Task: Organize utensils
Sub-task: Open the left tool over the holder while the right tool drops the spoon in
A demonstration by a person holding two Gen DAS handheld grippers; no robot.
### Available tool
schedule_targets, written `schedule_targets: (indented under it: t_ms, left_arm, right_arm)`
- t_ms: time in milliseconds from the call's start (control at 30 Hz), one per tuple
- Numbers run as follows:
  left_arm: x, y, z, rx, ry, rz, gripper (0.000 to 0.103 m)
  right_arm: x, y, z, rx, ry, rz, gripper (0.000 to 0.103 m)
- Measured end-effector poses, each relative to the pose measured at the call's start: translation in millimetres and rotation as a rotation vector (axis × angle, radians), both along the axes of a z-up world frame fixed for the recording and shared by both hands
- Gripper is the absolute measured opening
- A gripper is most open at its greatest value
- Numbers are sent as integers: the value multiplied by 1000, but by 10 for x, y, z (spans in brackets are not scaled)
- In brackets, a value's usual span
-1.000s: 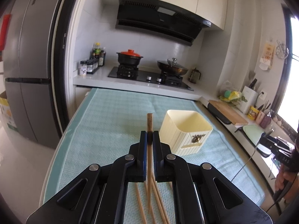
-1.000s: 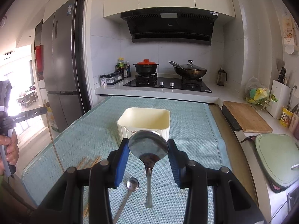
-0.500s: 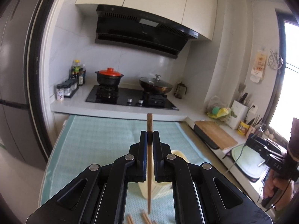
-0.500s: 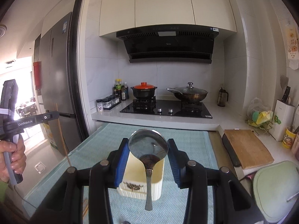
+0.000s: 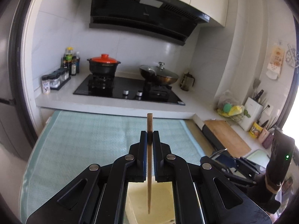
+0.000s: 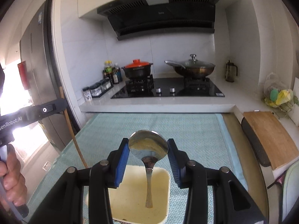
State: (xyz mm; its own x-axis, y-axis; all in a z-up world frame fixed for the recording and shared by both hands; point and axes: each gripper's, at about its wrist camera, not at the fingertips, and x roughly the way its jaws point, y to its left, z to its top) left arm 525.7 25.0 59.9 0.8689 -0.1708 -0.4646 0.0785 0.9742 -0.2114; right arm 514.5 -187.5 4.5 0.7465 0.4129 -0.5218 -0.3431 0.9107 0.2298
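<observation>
My left gripper [image 5: 149,136] is shut on a wooden chopstick [image 5: 149,158] that hangs upright, its lower end over the open cream utensil box [image 5: 160,203]. My right gripper [image 6: 148,147] is shut on the bowl of a steel spoon [image 6: 148,145]; the spoon's handle hangs down above the cream box [image 6: 139,196]. In the right wrist view the left gripper's black body [image 6: 31,112] reaches in from the left, with the chopstick [image 6: 73,136] slanting below it. The right gripper's body [image 5: 252,168] shows at the right edge of the left wrist view.
A teal mat [image 6: 186,130] covers the table under the box. Behind it runs a white counter with a black hob [image 6: 168,89], a red-lidded pot [image 6: 137,69], a lidded wok [image 6: 192,68] and spice jars [image 6: 101,88]. A wooden cutting board [image 6: 269,138] lies at the right.
Both grippers moved forward with their utensils until they came over the cream box, which slid from ahead of them to beneath them. The loose chopsticks and small spoon on the mat dropped out of view.
</observation>
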Motion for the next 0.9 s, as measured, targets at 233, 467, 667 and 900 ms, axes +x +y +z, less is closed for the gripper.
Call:
schedule_targets:
  t_ms: [233, 467, 667, 900]
  left_arm:
    - [289, -104, -496, 49, 80, 8, 3]
    - [402, -57, -631, 19, 186, 3, 22]
    - [-200, 145, -150, 31, 106, -17, 65]
    - [-1772, 431, 252, 160, -18, -34, 100]
  right_arm:
    - [357, 55, -525, -38, 119, 2, 42]
    - [414, 111, -462, -52, 142, 12, 46]
    - [50, -101, 10, -19, 65, 19, 55]
    - [-1142, -431, 455, -29, -61, 68, 56]
